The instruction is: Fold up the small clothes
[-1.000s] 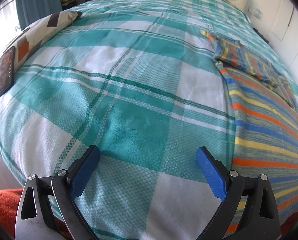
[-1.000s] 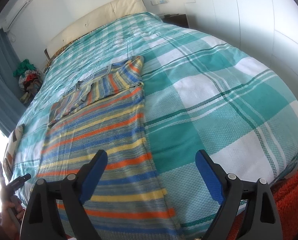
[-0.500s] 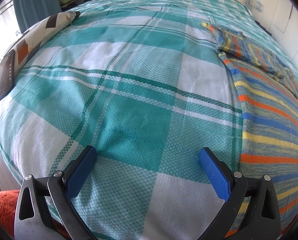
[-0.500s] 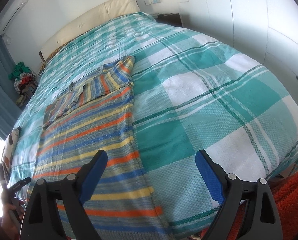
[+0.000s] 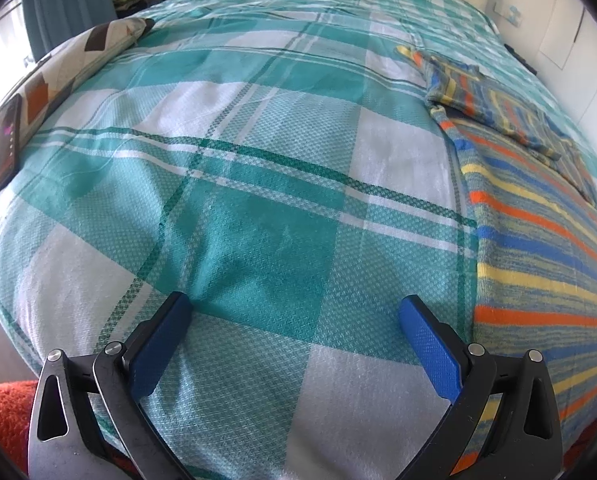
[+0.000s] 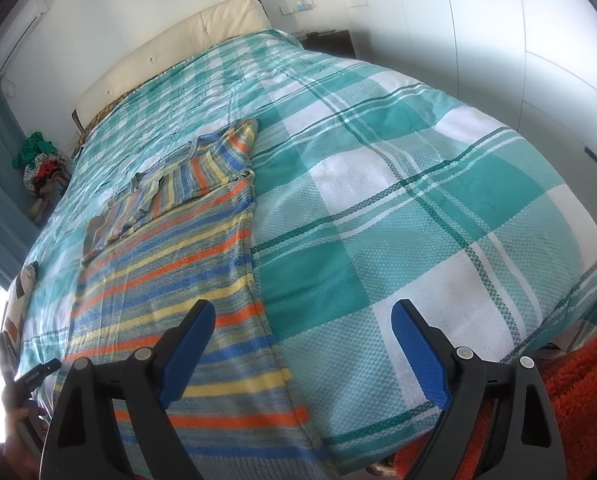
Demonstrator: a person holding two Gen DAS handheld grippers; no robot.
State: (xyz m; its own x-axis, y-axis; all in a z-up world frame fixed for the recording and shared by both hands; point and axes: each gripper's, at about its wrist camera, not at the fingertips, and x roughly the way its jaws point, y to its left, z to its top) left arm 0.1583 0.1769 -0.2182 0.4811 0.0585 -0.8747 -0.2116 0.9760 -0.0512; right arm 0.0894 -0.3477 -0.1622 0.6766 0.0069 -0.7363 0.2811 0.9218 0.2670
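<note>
Nearest in the left wrist view, the left gripper point(image 5: 294, 312) hung over the foot of the bed, its blue pads spread wide with nothing between them but the teal-and-white checked bedspread point(image 5: 258, 184) below. The right gripper point(image 6: 302, 320) was likewise released, jaws wide apart and gripping nothing; its left finger point(image 6: 186, 340) stood over the striped garment point(image 6: 170, 280) while its right one stood over bare bedspread. Whether either pair of tips touched the cloth I could not tell.

The striped garment, banded in orange, blue, yellow and grey, lay flat along the bed, its near hem reaching the foot edge and its right edge running straight up the cover. At its far end the upper part point(image 6: 186, 184) lay folded back over the body, one sleeve corner pointing toward the headboard. In the left wrist view the same garment point(image 5: 538, 248) lay to the right of the left gripper, just beside it.

An orange shaggy rug point(image 6: 578, 392) showed beneath the foot of the bed. At the bed's left edge lay a patterned cushion point(image 5: 70, 68) with a dark tablet point(image 5: 4, 144) against it. Farther back stood a cream headboard point(image 6: 178, 52), and in the far left corner a heap of mixed clothes point(image 6: 38, 160); what held the heap I could not tell.
</note>
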